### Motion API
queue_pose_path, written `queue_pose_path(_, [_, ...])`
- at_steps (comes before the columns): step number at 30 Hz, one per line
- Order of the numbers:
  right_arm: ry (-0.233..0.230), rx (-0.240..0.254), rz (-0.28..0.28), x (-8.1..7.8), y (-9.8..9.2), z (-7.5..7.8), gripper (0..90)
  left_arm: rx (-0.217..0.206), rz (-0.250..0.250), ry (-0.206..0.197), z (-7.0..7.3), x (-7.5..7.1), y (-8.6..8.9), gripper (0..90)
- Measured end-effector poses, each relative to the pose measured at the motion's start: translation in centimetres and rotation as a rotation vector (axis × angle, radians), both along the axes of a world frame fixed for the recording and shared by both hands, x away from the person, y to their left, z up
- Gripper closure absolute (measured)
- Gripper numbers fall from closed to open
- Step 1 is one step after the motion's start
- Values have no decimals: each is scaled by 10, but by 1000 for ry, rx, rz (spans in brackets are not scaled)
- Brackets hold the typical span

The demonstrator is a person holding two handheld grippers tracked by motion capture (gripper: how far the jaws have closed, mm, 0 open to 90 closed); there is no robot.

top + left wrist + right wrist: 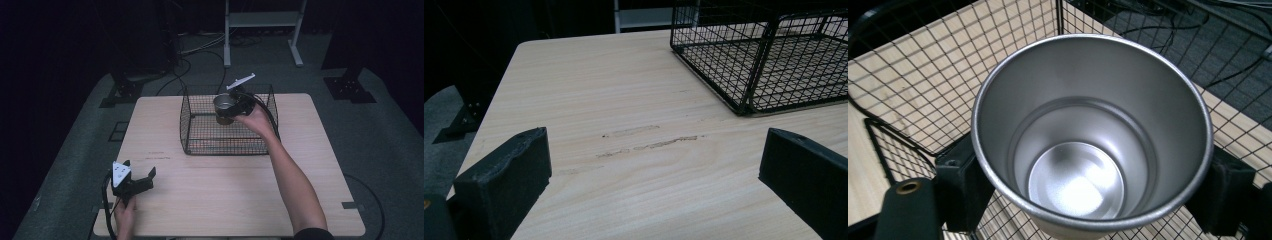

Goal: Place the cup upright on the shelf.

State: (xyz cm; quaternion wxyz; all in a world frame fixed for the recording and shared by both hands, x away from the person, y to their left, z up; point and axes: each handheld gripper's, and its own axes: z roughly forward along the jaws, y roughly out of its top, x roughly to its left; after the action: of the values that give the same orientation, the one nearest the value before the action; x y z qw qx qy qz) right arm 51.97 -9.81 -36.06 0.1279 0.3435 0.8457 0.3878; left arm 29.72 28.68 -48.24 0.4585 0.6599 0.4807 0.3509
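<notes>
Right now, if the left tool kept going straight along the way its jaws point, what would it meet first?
Probably bare tabletop: the left tool, jaws wide apart, looks along the wood. The wire basket sits off to the right of that line, though depth is hard to judge.

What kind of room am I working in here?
Probably a lab or recording studio: dark surroundings, one wooden table on grey carpet, loose cables and a stand's white legs behind it, holding only a wire basket.
</notes>
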Motion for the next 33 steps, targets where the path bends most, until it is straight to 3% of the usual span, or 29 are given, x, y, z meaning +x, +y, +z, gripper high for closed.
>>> queue_pose_path(10, [63, -24, -36, 9, -7, -21, 181, 3, -1, 0, 0, 0, 0, 0])
queue_pose_path(33, [133, -128, -1, 19, 8, -46, 180, 4, -3, -3, 0, 0, 0, 0])
